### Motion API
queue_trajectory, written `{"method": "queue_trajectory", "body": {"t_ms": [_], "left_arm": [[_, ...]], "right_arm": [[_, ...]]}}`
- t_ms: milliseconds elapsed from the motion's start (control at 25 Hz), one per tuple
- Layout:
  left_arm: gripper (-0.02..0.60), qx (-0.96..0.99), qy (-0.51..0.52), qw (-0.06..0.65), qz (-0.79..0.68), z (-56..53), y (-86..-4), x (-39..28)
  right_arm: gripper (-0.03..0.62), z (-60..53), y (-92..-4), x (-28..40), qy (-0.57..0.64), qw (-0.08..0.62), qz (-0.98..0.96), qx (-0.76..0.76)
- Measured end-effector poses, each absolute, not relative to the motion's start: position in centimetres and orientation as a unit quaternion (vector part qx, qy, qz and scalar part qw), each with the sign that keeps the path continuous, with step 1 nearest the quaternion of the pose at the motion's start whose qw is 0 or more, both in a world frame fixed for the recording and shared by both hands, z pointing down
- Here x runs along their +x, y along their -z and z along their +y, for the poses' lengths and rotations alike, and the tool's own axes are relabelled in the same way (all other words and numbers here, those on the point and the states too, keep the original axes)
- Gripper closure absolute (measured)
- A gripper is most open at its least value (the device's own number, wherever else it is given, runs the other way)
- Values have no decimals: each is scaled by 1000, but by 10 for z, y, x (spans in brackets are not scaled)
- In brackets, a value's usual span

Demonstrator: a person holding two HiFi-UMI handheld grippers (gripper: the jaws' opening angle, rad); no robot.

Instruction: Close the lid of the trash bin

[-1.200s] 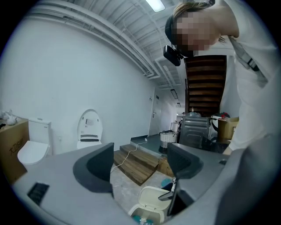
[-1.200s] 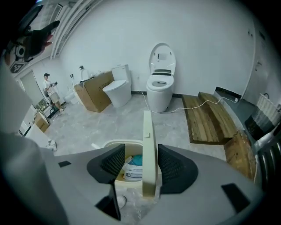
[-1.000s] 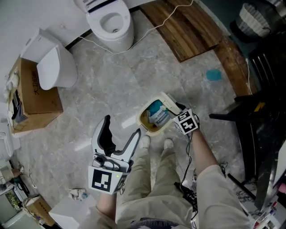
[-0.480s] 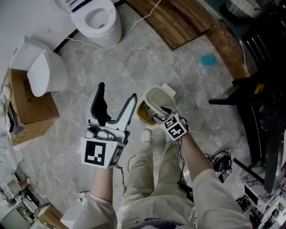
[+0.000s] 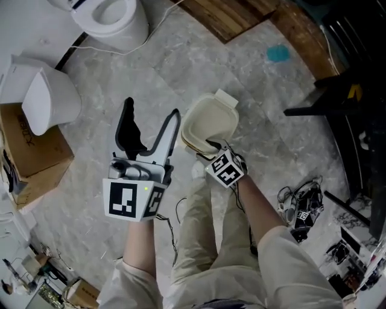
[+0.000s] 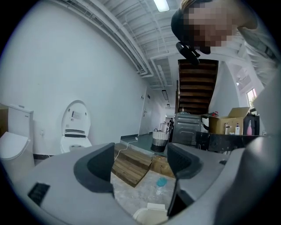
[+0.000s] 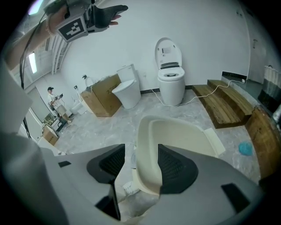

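The trash bin's cream lid (image 5: 208,122) lies tilted low over the bin (image 5: 188,143) and hides what is inside. My right gripper (image 5: 211,146) points steeply down at the lid's near edge, shut on its rim. In the right gripper view that rim (image 7: 147,154) stands between the two dark pads. My left gripper (image 5: 152,108) hovers left of the bin, open, with nothing between its fingers. The left gripper view looks level across the room, with the lid (image 6: 151,215) at its bottom edge.
A white toilet (image 5: 111,18), a second white fixture (image 5: 42,99) and a cardboard box (image 5: 30,157) stand at the left. A wooden platform (image 5: 235,15) lies at the back, dark furniture (image 5: 350,90) and cables (image 5: 301,205) at the right. The person's legs are just below the bin.
The right gripper has swung the lid from upright down over the bin, covering the contents. The left gripper has drifted toward the bin, still open.
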State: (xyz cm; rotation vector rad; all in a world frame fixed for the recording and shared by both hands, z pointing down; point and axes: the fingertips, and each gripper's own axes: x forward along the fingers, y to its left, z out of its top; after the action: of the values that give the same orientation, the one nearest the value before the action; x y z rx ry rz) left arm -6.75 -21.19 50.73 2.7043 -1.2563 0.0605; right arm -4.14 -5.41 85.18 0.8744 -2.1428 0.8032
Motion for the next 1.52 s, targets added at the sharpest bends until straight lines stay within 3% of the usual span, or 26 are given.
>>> {"method": "queue_trajectory", "body": {"t_ms": [800, 1520], "left_arm": [[224, 870, -70, 126, -472, -198, -643, -178], [224, 860, -67, 138, -486, -213, -661, -197]], "right_arm": [[347, -36, -934, -69, -316, 348, -804, 365], [339, -36, -945, -71, -313, 352, -798, 375]]}}
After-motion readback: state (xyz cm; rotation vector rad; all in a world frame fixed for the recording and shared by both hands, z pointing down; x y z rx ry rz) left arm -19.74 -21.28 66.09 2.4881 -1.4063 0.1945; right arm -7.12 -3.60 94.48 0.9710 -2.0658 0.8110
